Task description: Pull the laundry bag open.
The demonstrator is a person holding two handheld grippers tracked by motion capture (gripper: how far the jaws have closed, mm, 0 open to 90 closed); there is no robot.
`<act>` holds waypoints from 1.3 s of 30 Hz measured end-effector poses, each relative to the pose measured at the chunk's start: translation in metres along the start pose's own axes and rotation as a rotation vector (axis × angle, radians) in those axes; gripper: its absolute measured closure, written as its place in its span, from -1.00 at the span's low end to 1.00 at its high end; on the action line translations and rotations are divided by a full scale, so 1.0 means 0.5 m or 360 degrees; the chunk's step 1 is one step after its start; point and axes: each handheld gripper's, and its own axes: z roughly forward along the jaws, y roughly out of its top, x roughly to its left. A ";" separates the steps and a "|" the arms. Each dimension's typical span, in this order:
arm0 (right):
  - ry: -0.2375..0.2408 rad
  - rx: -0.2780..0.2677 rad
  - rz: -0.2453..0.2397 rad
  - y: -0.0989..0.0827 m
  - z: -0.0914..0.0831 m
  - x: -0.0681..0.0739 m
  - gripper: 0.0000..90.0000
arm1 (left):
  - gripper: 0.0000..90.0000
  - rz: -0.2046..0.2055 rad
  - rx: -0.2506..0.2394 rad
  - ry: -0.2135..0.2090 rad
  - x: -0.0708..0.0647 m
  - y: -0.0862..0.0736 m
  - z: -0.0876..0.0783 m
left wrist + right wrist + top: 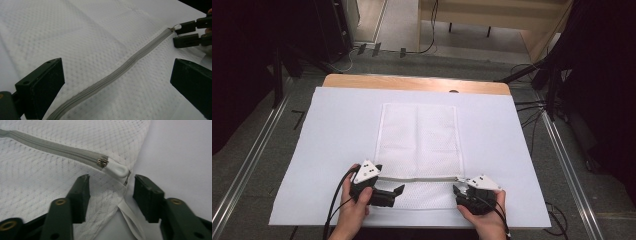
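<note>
Where white mesh bag [419, 145] lies flat, long axis running away, grey zipper [120, 72] crosswise, left gripper [393, 194] jaws wide, empty, right gripper [110, 195] jaws parted just short of white pull [115, 170].

Right gripper [111, 195] has its two black jaws apart, nothing clamped between them. Under them: white mesh fabric bag [50, 177] lying on a plain white table cover [180, 152]. Grey closed zipper [50, 148] runs from upper left down to a small metal slider [102, 162] with a white rounded plastic pull tab [116, 170], which sits just above the gap between the jaws. Bag's edge seam falls inside that gap. A white woven ribbon loop [130, 220] trails from the bag corner toward the bottom.
</note>
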 end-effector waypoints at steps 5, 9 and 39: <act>0.0044 -0.0033 -0.0006 -0.004 -0.001 0.002 0.48 | -0.99 0.0013 0.0026 -0.0081 -0.035 0.023 0.034; 0.0065 -0.0042 0.0038 -0.005 -0.001 -0.009 0.71 | -0.67 0.0042 0.0052 -0.0045 -0.067 0.038 0.064; 0.0137 -0.0229 -0.0153 0.012 -0.027 0.038 0.96 | 0.95 -0.0006 0.0237 -0.0263 -0.133 0.078 0.187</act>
